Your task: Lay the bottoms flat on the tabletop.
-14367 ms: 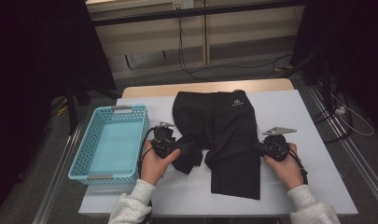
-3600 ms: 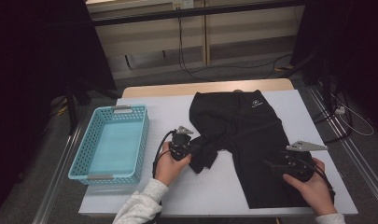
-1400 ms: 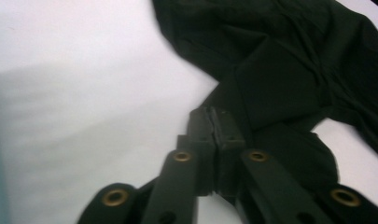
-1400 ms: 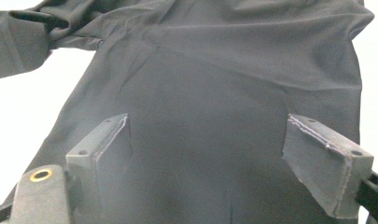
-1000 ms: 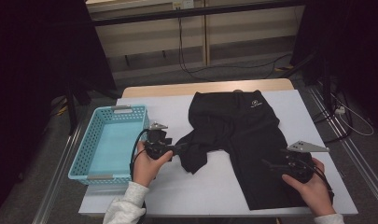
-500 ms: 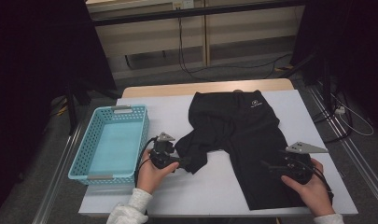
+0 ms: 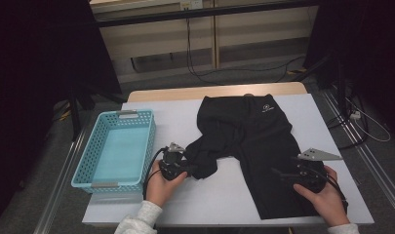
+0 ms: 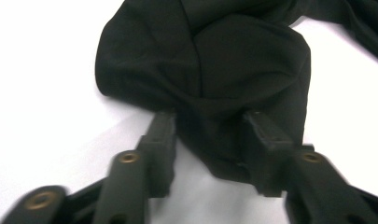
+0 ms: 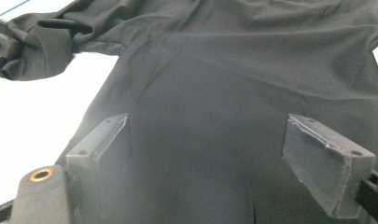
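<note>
A pair of black stretch-fabric shorts (image 7: 253, 146) lies on the white table top (image 7: 224, 195), waistband toward the far edge. One leg lies flat and extends toward the person's right hand; the other leg is crumpled into a bunch (image 8: 200, 74) near the table's middle.

Left gripper (image 7: 187, 169): positioned at the crumpled leg. Its jaws have just been closing, and a fold of the black fabric sits between them. In the left gripper view both jaws bear against that fold from either side, so the gripper is clamped on the shorts.

Right gripper (image 7: 283, 175): rests over the lower part of the flat leg. In the right gripper view its jaws stand wide apart above the fabric (image 9: 210, 154); nothing is pinched between them.

A light blue perforated plastic basket (image 7: 85, 163) stands on the table to the left of the left gripper, just beside it and apart from the shorts.
</note>
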Tool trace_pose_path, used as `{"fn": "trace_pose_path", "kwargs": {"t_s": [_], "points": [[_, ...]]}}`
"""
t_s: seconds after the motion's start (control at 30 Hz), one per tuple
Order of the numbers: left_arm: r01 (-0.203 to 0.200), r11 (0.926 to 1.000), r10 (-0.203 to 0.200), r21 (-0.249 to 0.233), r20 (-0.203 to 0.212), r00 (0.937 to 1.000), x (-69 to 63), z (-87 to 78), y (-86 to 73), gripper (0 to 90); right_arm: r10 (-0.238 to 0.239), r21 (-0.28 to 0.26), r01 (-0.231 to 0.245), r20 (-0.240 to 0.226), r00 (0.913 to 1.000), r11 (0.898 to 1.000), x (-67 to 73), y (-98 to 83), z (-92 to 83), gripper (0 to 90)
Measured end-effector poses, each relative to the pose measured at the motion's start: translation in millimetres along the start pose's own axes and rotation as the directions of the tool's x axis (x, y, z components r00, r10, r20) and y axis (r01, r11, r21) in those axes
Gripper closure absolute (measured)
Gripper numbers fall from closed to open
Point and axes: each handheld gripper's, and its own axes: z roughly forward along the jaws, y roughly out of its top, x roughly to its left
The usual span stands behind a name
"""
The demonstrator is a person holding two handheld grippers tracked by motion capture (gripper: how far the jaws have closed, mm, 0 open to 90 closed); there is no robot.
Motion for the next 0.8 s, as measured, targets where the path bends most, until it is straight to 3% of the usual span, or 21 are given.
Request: {"fn": "trace_pose_path", "kwargs": {"t_s": [0.17, 0.37, 0.63, 0.8], "points": [[0.014, 0.9999, -0.014, 0.009, 0.012, 0.9998, -1.1, 1.7, 0.9, 75.3, 0.0, 0.005, 0.0, 0.0, 1.0, 1.0, -0.2, -0.1, 1.2, 16.2], [0.038, 0.9992, -0.038, 0.017, 0.034, 0.9987, -1.7, 1.6, 2.7, 82.4, -0.006, 0.006, 0.006, -0.003, 1.0, 1.0, 0.8, 0.0, 1.3, 16.4], [0.085, 0.9935, -0.08, -0.077, 0.063, 0.9948, 8.8, -27.5, 14.2, 84.6, -0.009, 0.002, 0.009, 0.001, 1.0, 1.0, 0.3, 0.7, 0.5, 16.4], [0.107, 0.9861, -0.1, -0.127, 0.055, 0.9934, 17.3, -40.7, 17.0, 84.6, -0.022, -0.005, 0.022, -0.002, 0.9998, 1.0, 3.3, 3.6, 0.9, 16.4]]}}
